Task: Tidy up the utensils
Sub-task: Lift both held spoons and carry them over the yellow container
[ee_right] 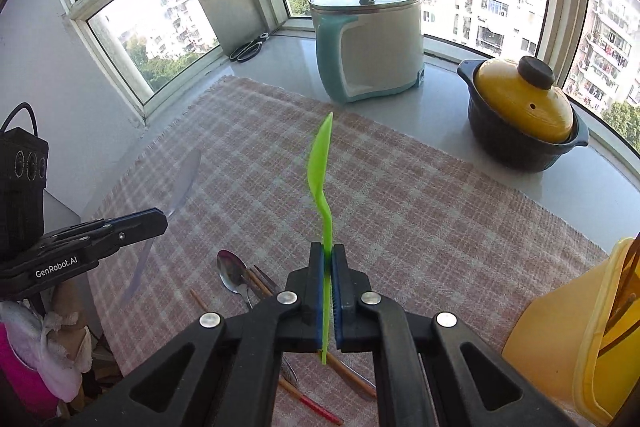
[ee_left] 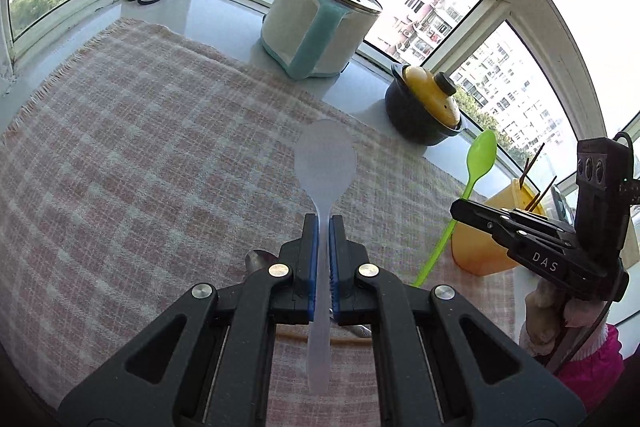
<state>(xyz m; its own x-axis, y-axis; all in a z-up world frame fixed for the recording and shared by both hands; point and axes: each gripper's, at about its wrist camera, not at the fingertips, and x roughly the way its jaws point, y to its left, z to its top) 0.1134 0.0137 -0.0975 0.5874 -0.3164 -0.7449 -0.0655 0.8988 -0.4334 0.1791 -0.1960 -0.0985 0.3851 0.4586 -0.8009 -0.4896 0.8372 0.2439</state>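
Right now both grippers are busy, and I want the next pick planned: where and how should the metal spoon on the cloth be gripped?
Grip the metal spoon on its thin handle just behind the bowl, coming from above with the jaws across the handle. It lies flat on the checked cloth, and chopsticks lie close beside it, so the clear bowl end gives the most room. The handle's far end is hidden behind the right gripper.
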